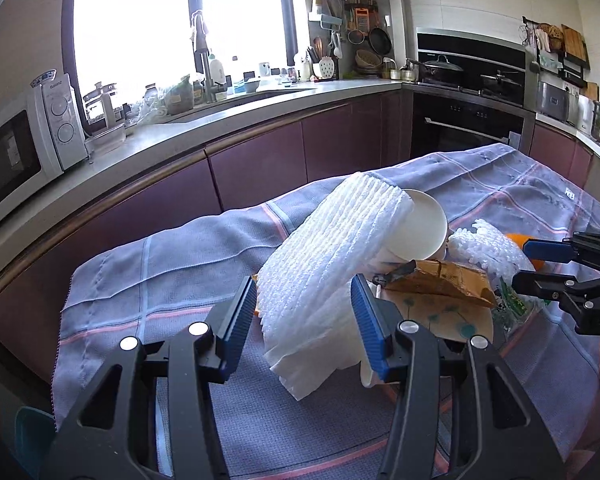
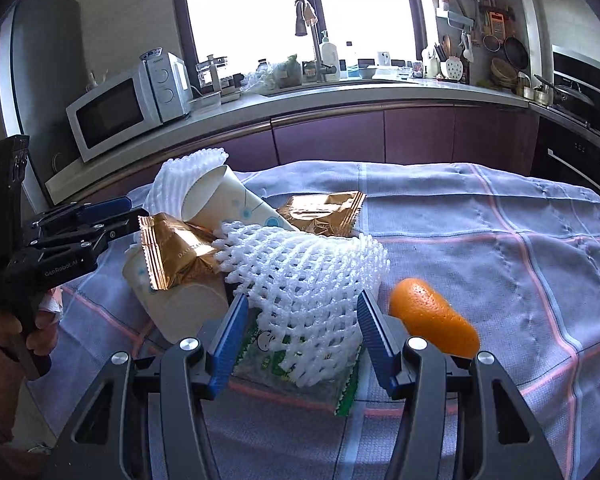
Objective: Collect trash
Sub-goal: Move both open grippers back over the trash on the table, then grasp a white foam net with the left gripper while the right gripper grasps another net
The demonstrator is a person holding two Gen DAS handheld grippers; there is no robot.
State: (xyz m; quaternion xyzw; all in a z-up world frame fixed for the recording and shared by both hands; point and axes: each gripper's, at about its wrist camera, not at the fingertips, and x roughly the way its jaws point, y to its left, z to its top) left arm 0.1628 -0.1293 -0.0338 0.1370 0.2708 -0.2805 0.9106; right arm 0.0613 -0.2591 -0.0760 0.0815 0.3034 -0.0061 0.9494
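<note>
the heaped trash on the blue checked cloth-covered tabletop [image 2: 480, 216] is being approached: the left gripper [image 1: 304, 312] fingers are being held released around the white ribbed foam sleeve [image 1: 324, 248], the right gripper [image 2: 300, 332] fingers released around the white foam fruit net [image 2: 308, 276]; closing is judged to be needed next.

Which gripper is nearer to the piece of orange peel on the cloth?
Right. The right gripper has the orange peel just beside its right finger. The left gripper is over at the far side of the trash pile, at the white foam sleeve.
</note>
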